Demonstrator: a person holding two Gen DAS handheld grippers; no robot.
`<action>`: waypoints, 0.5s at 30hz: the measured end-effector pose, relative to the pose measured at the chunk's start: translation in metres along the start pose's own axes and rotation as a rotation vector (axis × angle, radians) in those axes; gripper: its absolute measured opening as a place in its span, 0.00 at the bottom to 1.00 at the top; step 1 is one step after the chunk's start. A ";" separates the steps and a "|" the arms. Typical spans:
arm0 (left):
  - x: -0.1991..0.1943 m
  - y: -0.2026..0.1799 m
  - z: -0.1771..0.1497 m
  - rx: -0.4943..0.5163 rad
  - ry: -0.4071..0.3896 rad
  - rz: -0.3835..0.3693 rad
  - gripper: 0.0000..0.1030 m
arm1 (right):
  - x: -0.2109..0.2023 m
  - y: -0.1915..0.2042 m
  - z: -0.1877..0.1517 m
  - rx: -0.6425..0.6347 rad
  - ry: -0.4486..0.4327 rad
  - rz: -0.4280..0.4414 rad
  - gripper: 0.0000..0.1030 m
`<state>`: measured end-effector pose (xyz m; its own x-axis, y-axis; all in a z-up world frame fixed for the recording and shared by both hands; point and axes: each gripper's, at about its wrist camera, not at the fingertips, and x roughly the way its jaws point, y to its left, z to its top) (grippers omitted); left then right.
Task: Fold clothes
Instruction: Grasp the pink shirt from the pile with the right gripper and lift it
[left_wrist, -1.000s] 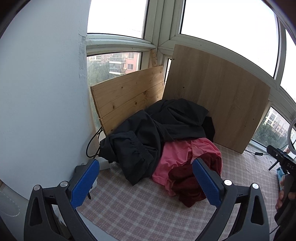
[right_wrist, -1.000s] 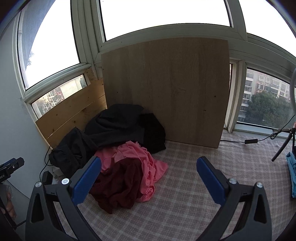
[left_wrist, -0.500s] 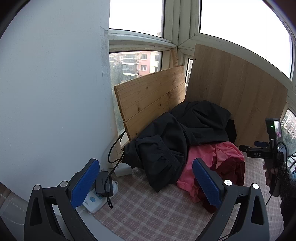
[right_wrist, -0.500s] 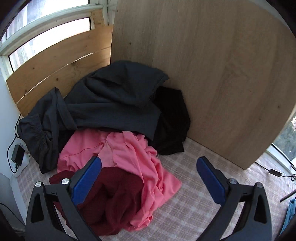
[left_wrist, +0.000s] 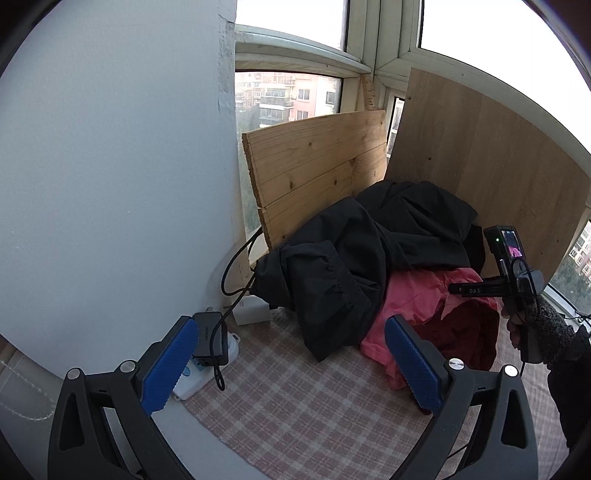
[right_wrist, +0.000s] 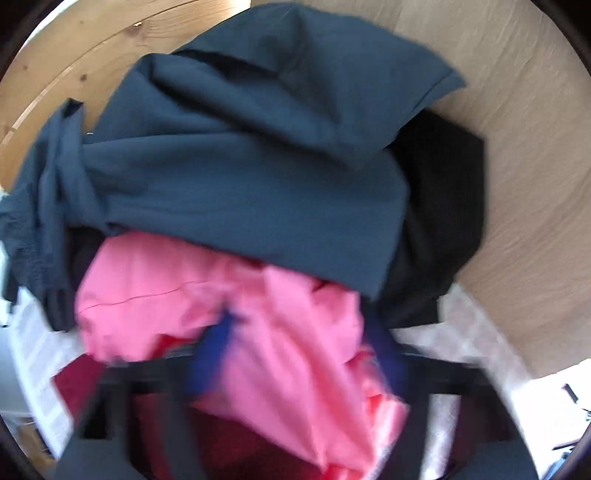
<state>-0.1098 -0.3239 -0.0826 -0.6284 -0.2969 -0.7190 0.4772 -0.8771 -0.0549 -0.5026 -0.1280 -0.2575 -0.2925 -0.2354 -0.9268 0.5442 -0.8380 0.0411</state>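
Observation:
A heap of clothes lies on the checked cloth (left_wrist: 314, 398) against the boards. A dark grey garment (right_wrist: 240, 166) is on top, with a pink one (right_wrist: 221, 288) and a dark red one (left_wrist: 461, 332) in front and a black piece (right_wrist: 436, 221) at the right. My right gripper (right_wrist: 299, 354) is blurred and points steeply down into the pink garment. Its jaws are closing with a bunch of pink cloth between them. My left gripper (left_wrist: 290, 325) hangs open over the cloth, left of the heap, holding nothing.
Two wooden boards (left_wrist: 314, 166) lean against the windows behind the heap. A white power strip with a black adapter (left_wrist: 210, 339) and its cable lies at the cloth's left edge by the white wall. A sleeved hand (left_wrist: 543, 325) holds the right unit over the heap.
The right gripper dropped down onto the heap and its fingers came much closer together around pink cloth. The left view swung left, bringing the wall and power strip into view.

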 end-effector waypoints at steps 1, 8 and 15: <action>0.001 -0.003 0.000 0.005 0.004 -0.006 0.98 | -0.003 -0.001 -0.001 0.015 0.000 0.018 0.28; 0.002 -0.014 0.004 0.033 0.002 -0.029 0.98 | -0.085 -0.006 0.009 0.116 -0.159 0.191 0.10; 0.002 -0.020 0.011 0.031 -0.003 -0.074 0.99 | -0.248 0.043 0.047 0.002 -0.459 0.337 0.09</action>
<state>-0.1272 -0.3112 -0.0753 -0.6630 -0.2316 -0.7119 0.4097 -0.9081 -0.0861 -0.4439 -0.1285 -0.0089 -0.4152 -0.6790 -0.6054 0.6648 -0.6808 0.3075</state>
